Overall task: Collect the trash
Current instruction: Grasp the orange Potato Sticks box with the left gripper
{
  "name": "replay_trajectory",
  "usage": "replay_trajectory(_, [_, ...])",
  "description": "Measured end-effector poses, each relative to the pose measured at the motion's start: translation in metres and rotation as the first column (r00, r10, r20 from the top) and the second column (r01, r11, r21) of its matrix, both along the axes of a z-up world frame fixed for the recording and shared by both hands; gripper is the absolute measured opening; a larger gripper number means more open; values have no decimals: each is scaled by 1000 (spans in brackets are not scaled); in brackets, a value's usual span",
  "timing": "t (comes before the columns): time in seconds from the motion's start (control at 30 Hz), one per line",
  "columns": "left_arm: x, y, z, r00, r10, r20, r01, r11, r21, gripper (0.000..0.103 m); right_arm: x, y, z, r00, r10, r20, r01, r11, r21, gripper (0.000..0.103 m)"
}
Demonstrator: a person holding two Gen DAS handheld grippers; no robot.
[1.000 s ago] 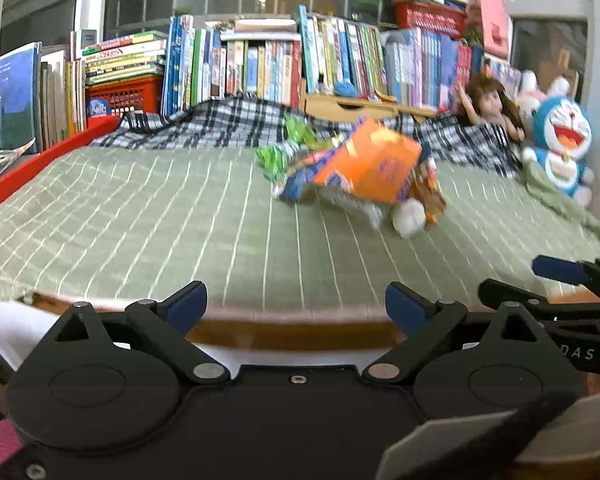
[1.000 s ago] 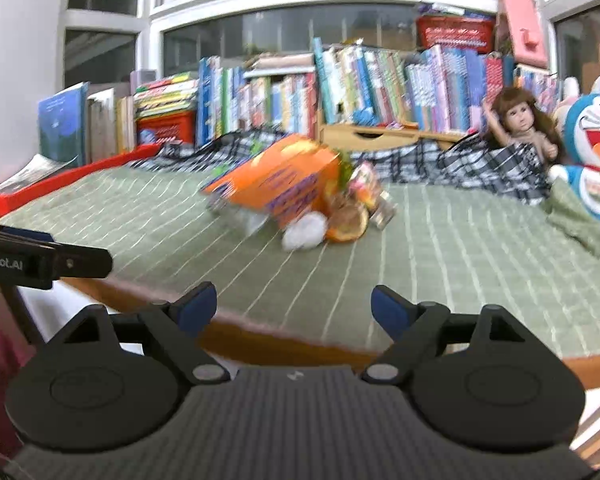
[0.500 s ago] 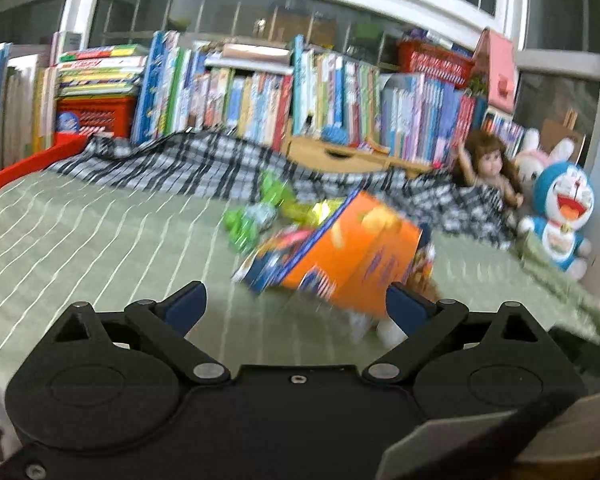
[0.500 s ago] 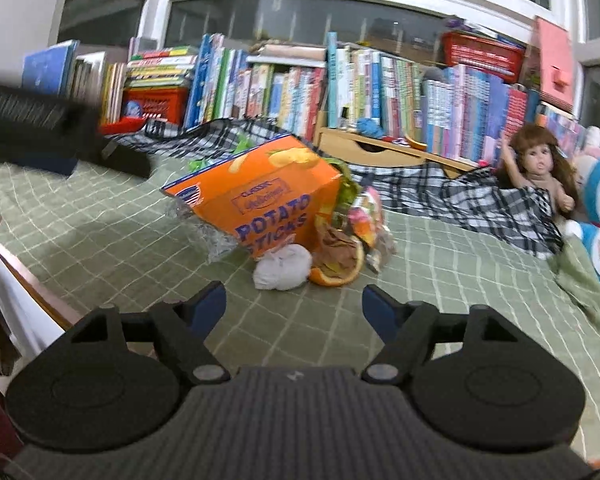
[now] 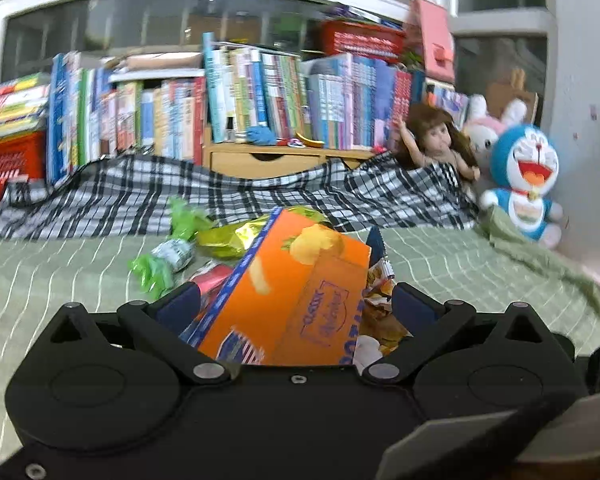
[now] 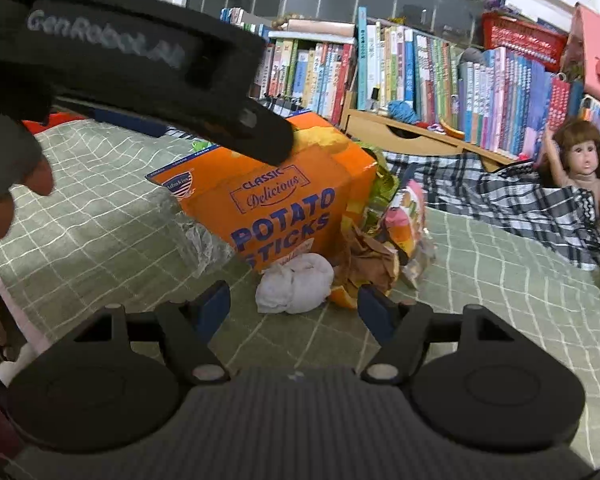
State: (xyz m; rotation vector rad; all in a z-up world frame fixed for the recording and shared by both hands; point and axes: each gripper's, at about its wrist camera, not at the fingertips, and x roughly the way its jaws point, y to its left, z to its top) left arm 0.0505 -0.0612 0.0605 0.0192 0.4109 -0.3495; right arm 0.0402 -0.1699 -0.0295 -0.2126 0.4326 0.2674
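Observation:
An orange potato-sticks box lies tilted in a heap of trash on the green checked bedcover. My left gripper is open, its fingers either side of the box and not closed on it. Green wrappers and a yellow foil bag lie behind the box. In the right wrist view a white crumpled tissue, brown peel scraps, a colourful wrapper and clear plastic lie in front of my open right gripper, which holds nothing.
A black-and-white plaid blanket lies bunched behind the heap. Books and a wooden drawer box line the sill. A doll and a blue plush toy sit at the right. The left gripper's body crosses the right view's upper left.
Both grippers have moved forward over the bed toward the heap. The left one now straddles the orange box, and the right one has come close to the tissue.

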Motion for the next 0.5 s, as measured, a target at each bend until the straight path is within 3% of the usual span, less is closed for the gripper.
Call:
replay_trajectory(0.2, [24,-20,-8,1000,2,-13,-2,998,56,102,13,-2,-4,999,16,-38,-14,999,40,81])
replay_trajectory(0.5, [44,-38,-22,999,18,-39,-13,990,137,103,8,-1,-8,1000,22,-21,-21,999,40,81])
